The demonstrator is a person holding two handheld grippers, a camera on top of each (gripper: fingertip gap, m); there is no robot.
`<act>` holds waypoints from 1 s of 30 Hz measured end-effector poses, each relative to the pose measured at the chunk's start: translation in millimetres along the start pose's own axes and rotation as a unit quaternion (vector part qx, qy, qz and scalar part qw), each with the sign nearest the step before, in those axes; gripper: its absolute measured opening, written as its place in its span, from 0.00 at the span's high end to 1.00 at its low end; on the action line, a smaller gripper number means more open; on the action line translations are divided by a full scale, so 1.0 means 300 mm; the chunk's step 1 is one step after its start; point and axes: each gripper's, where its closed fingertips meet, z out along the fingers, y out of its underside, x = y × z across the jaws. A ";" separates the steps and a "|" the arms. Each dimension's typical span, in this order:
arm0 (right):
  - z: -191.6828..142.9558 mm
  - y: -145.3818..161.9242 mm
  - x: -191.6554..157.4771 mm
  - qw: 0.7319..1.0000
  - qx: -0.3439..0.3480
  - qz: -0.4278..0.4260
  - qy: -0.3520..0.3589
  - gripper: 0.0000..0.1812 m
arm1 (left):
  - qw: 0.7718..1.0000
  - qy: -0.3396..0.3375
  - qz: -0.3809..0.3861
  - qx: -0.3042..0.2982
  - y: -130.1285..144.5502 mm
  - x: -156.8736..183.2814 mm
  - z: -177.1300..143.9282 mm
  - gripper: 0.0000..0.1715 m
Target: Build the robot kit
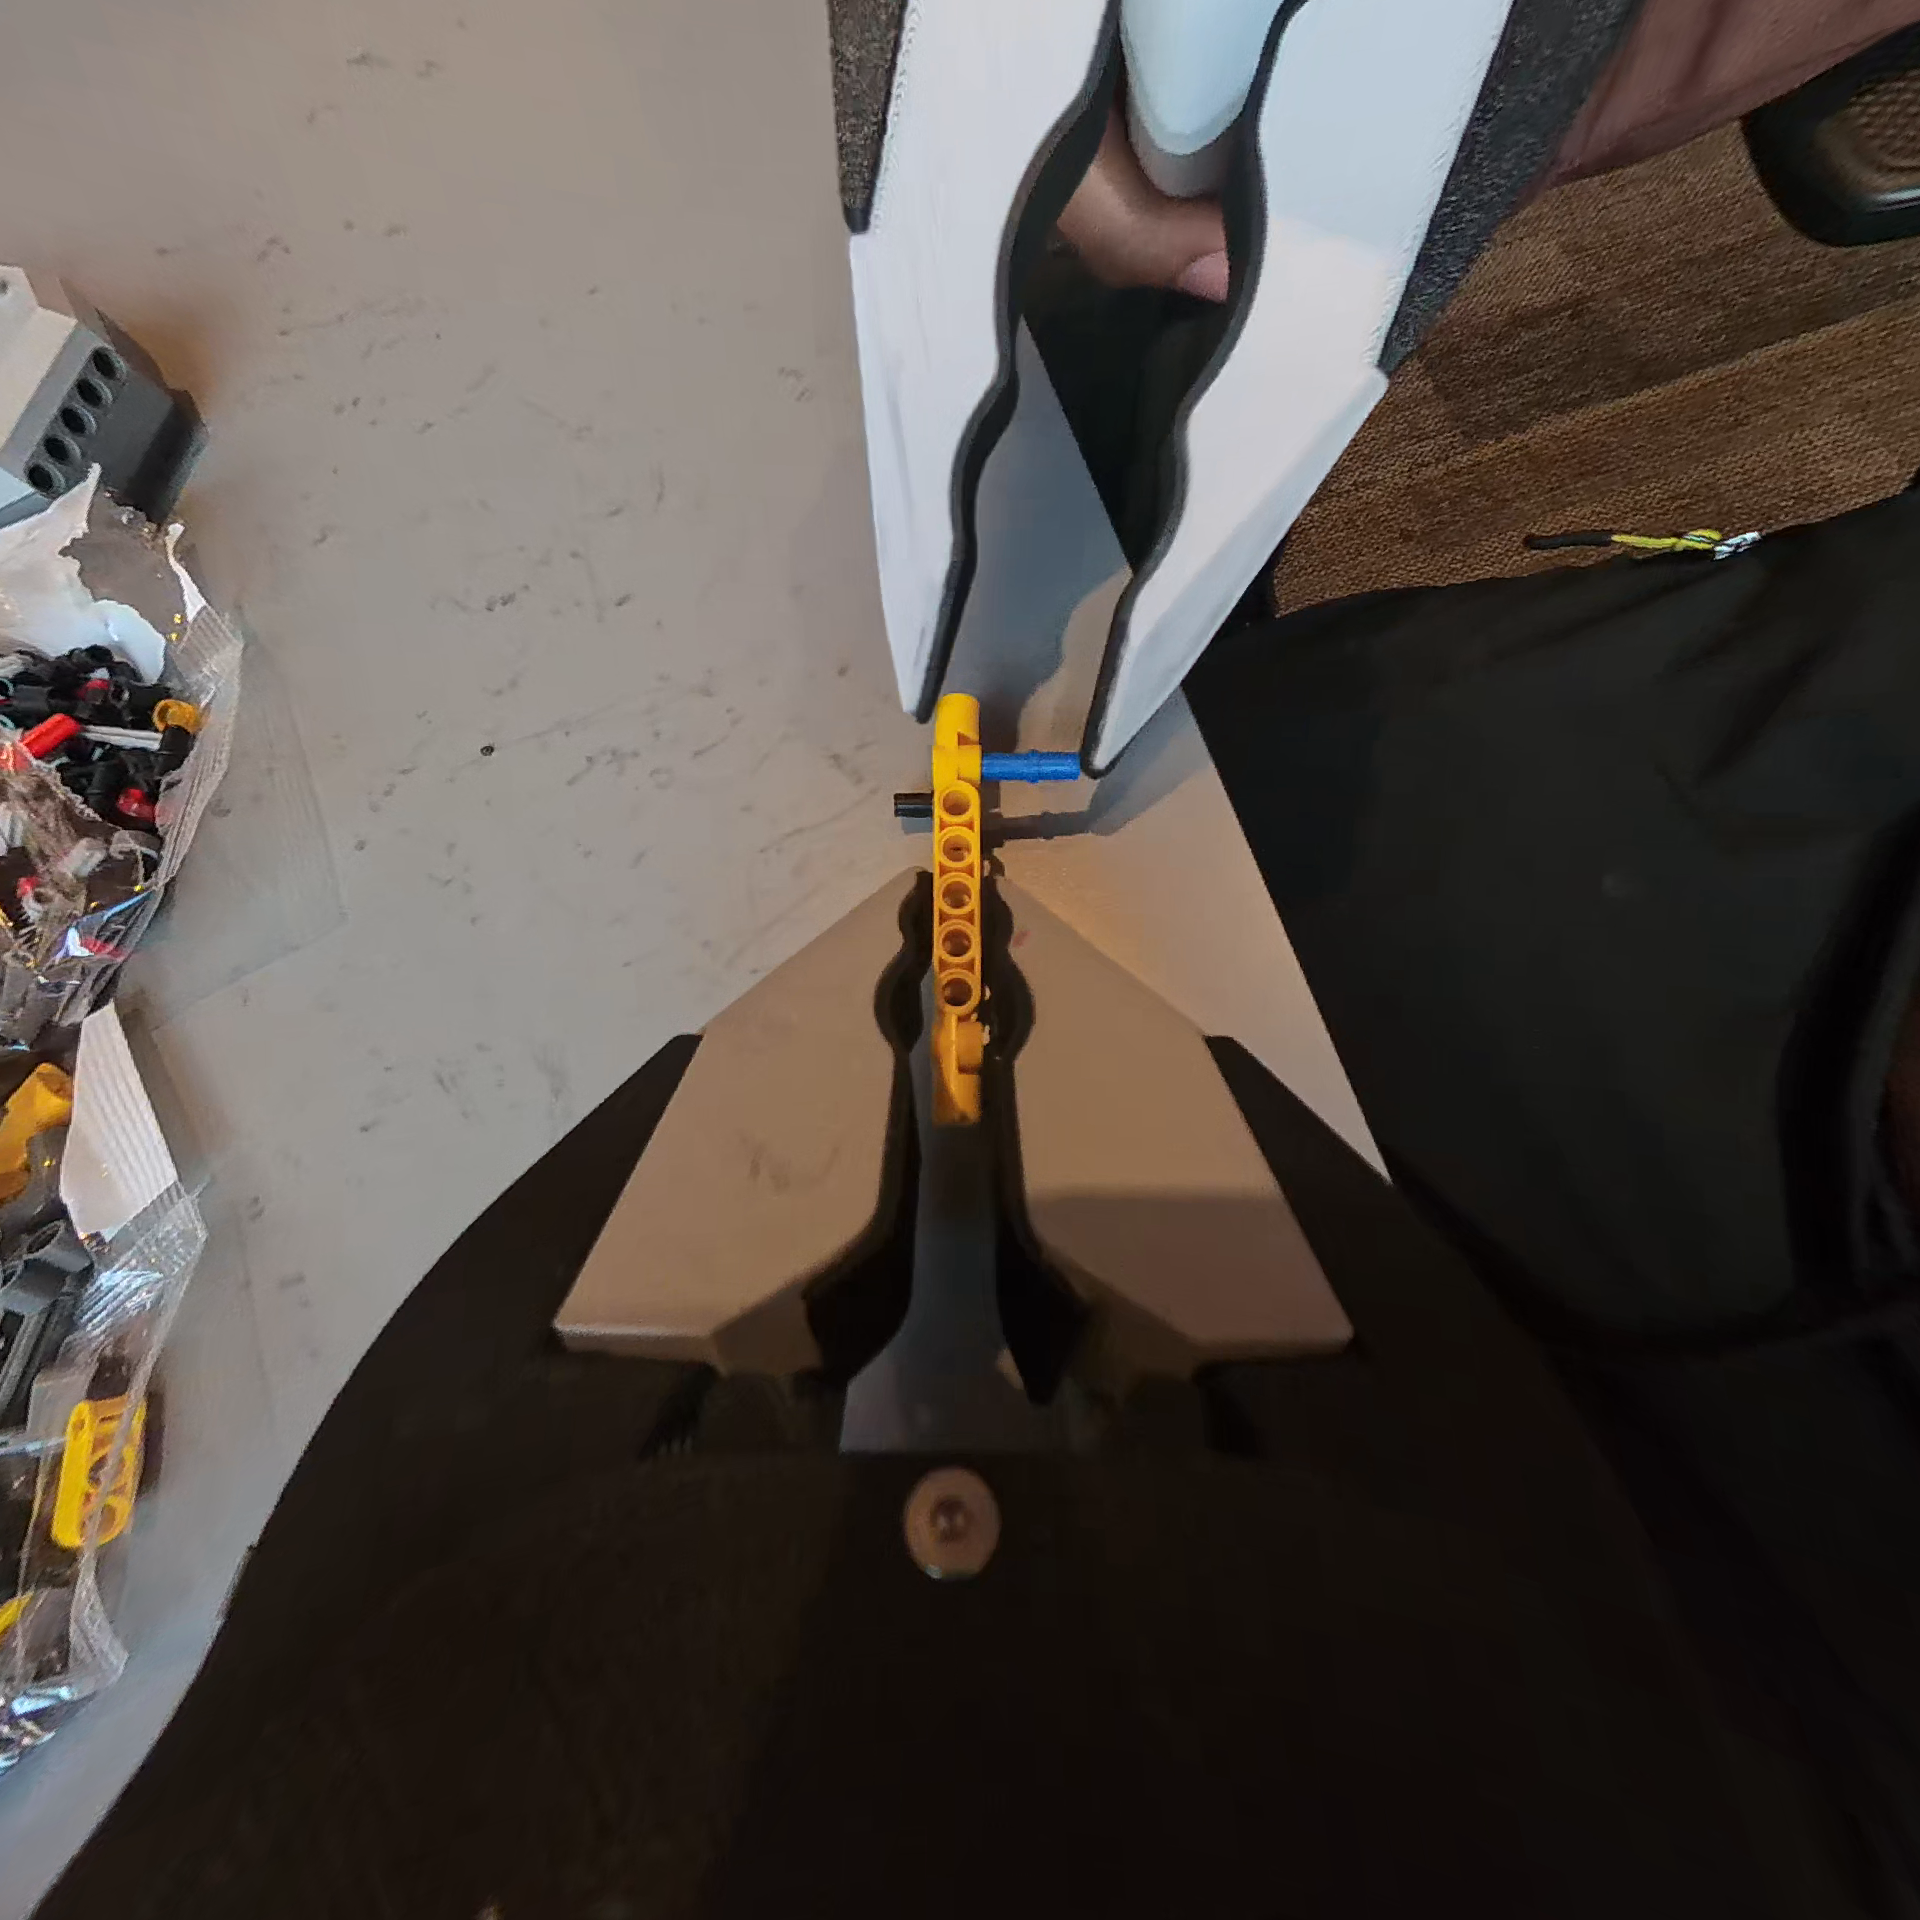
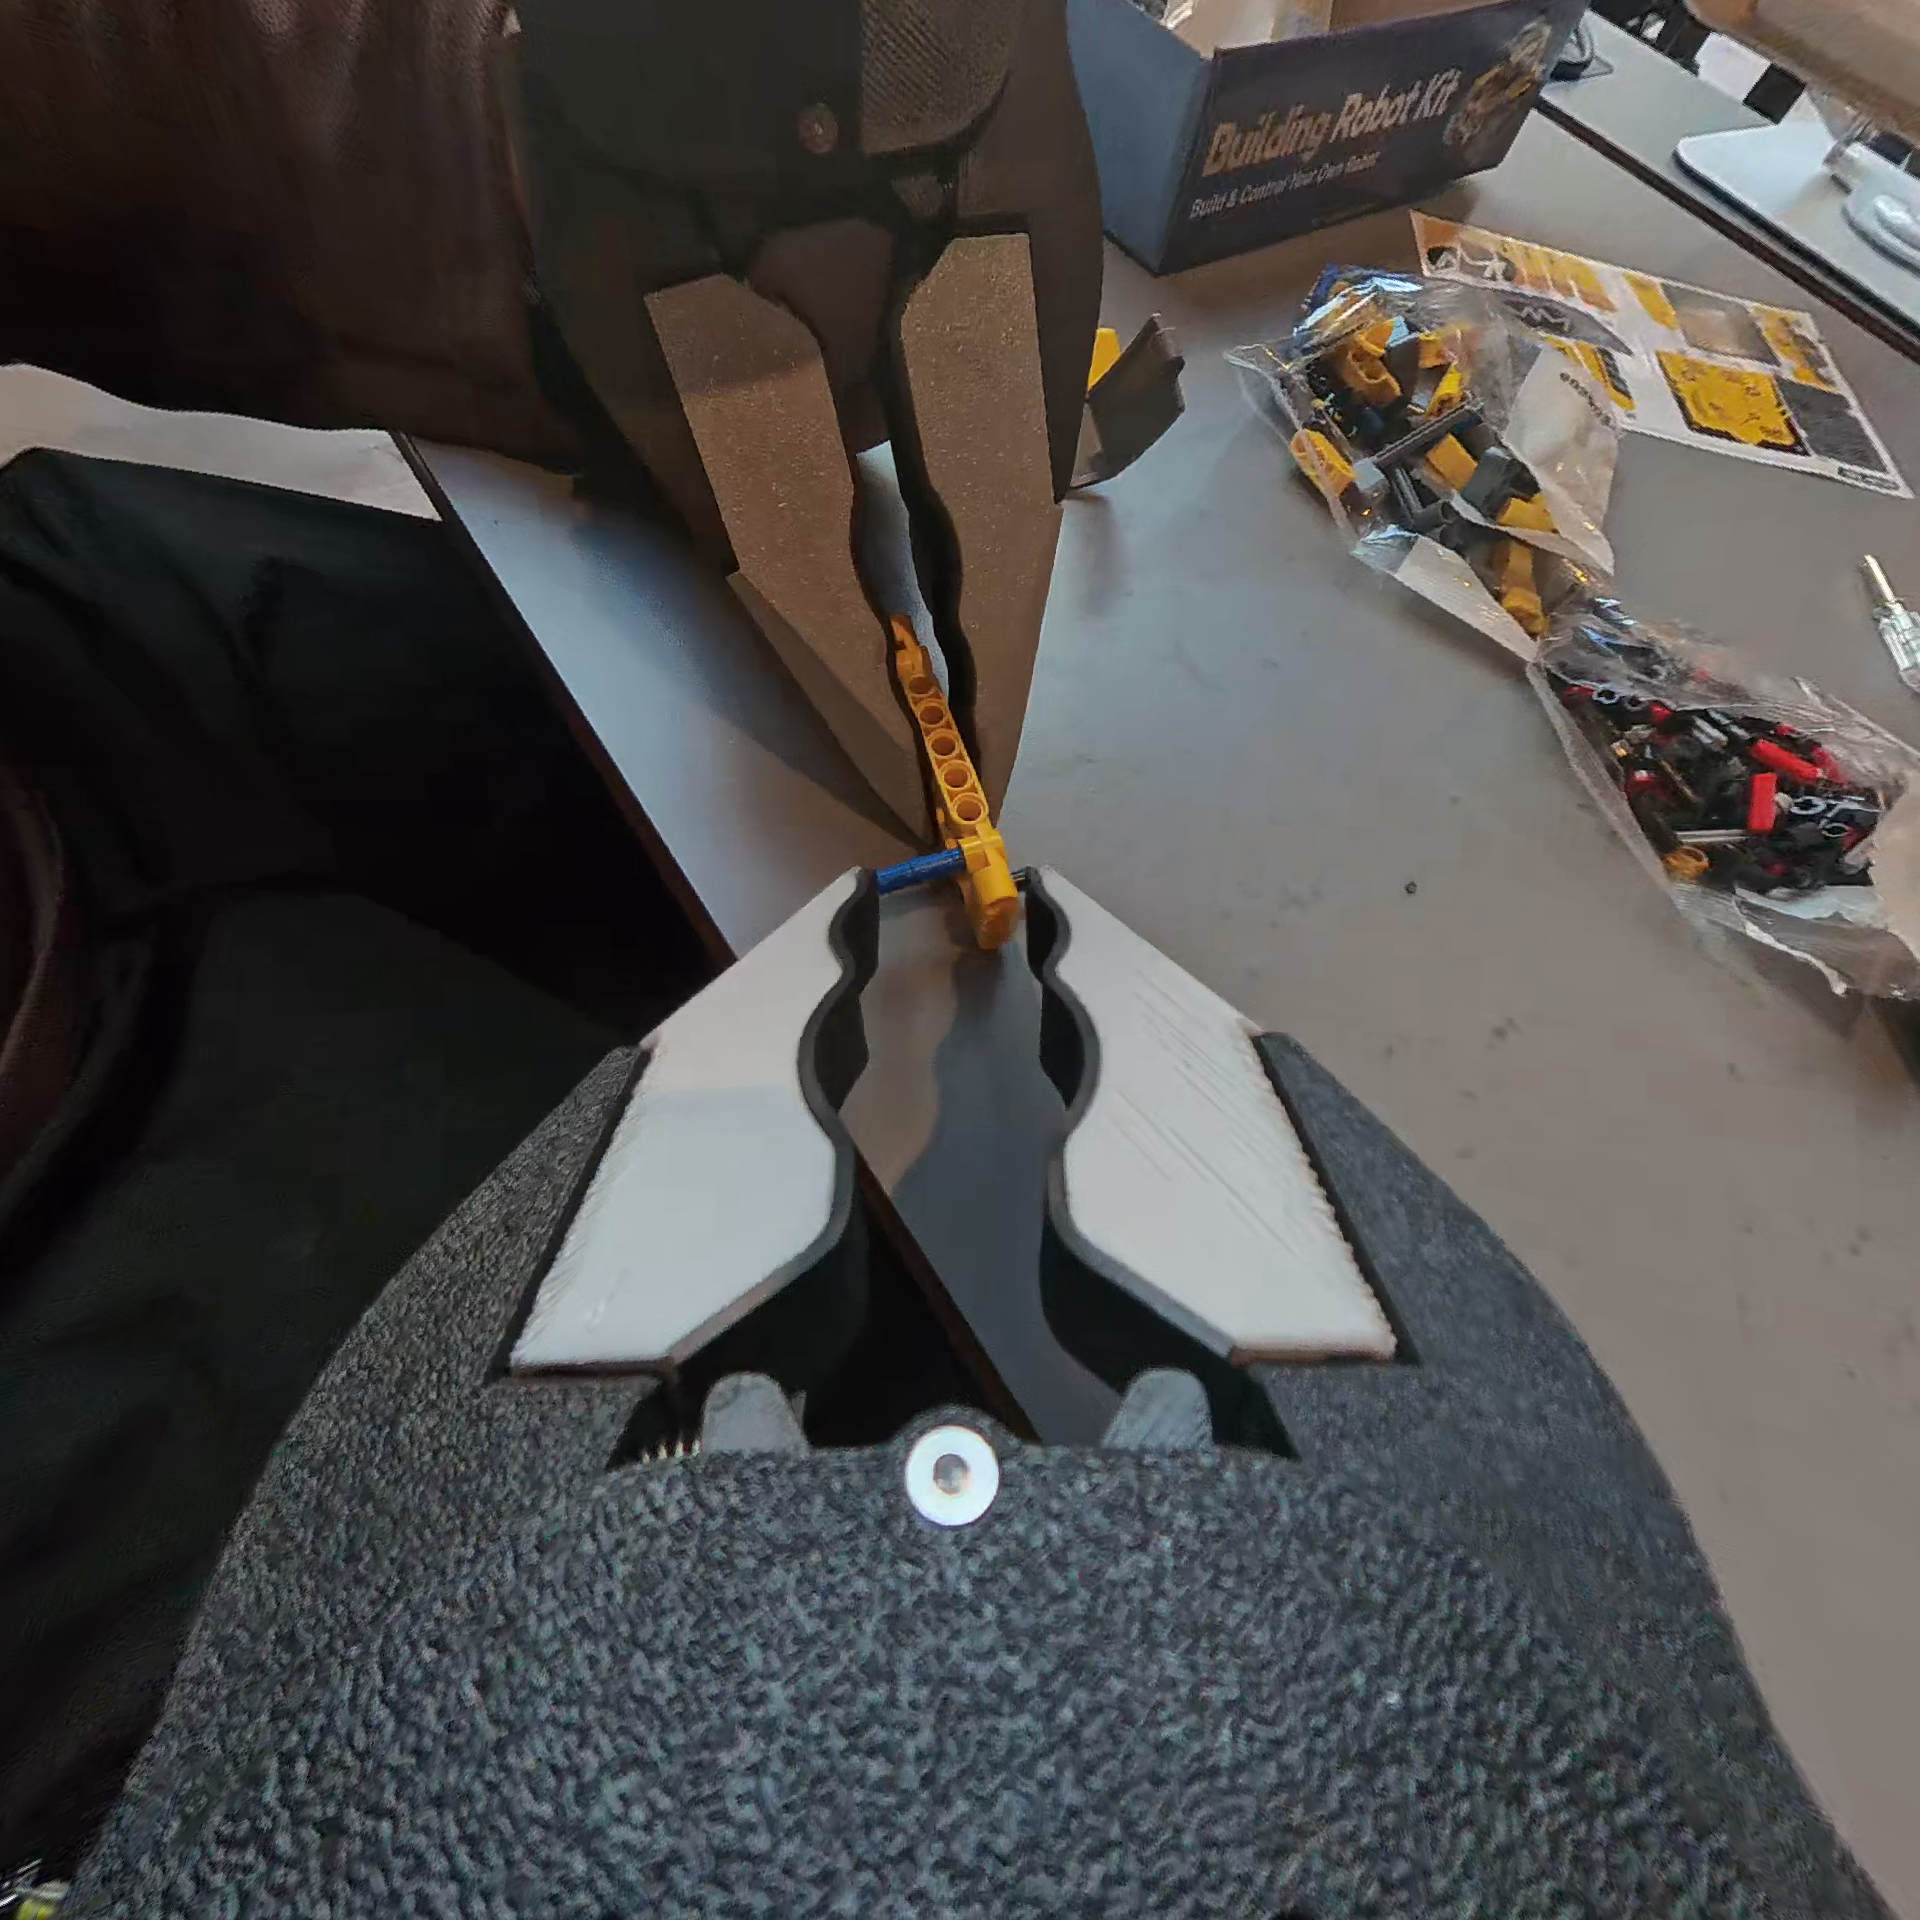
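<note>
Left wrist view: left gripper [image 1: 956, 883] pinches a yellow perforated beam [image 1: 956, 914], its grey, wavy-edged fingers pressed against the beam's lower half. The beam stands along the fingers, a row of round holes facing the camera, held above the bench [image 1: 520, 520] near its right edge. A blue pin [image 1: 1029, 767] sticks out sideways from a hole near the beam's far end; a short black pin [image 1: 911, 803] juts from the opposite side.

The right gripper [image 1: 1003, 743] reaches in from above, white fingers parted around the beam's far end, one tip at the blue pin's end, the other beside the beam's tip. Contact is hard to judge, possibly just touching.

Right wrist view: a clear plastic bag [image 2: 1455, 457] on the bench holds yellow, grey and blue parts. A second clear bag [image 2: 1745, 779] holds small black and red connectors. Behind them stand an open dark blue cardboard box [image 2: 1299, 145] and a printed sheet [image 2: 1662, 343] lying flat.

The bench is pale grey, matte and scuffed. Both gripper bodies are coarse black speckled plastic.
</note>
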 end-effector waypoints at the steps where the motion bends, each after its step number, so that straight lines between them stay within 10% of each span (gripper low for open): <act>1: 0.000 -0.001 -0.004 1.000 0.002 -0.002 -0.003 0.85 | 1.000 0.003 0.001 0.000 0.000 0.003 0.000 0.97; 30: 0.032 0.017 0.038 0.999 -0.015 -0.012 0.048 0.88 | 0.998 -0.052 0.030 -0.004 -0.016 -0.018 0.017 0.97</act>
